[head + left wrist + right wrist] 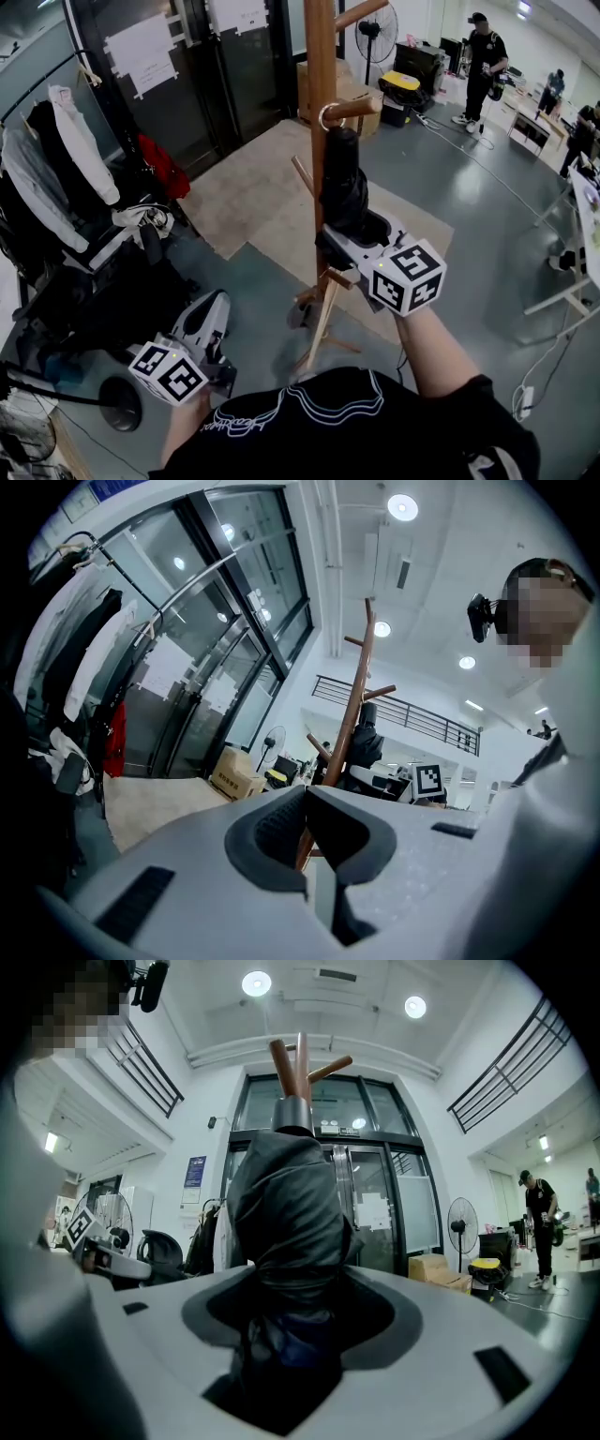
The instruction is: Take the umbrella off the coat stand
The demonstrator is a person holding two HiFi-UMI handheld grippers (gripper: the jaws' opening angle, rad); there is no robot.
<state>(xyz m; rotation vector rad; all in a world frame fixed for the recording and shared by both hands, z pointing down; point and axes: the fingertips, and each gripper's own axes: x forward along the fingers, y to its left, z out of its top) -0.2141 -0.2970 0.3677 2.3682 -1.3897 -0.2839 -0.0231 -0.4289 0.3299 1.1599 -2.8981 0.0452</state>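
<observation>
A black folded umbrella (342,183) hangs by a ring strap (325,116) from a peg (354,108) of the wooden coat stand (321,66). My right gripper (352,234) is level and shut on the umbrella's lower part. In the right gripper view the umbrella (286,1213) fills the space between the pads of the right gripper (300,1312), with the stand's pegs (300,1058) above it. My left gripper (211,319) is low at the left, apart from the stand. The left gripper (305,794) is shut with nothing in it; beyond it are the stand (352,719) and the umbrella (366,742).
A clothes rack (56,159) with coats stands at the left beside glass doors. A beige mat (253,197) lies behind the stand. A fan (375,28), boxes (352,94) and a standing person (483,66) are at the back right. A white desk (586,216) is at the right edge.
</observation>
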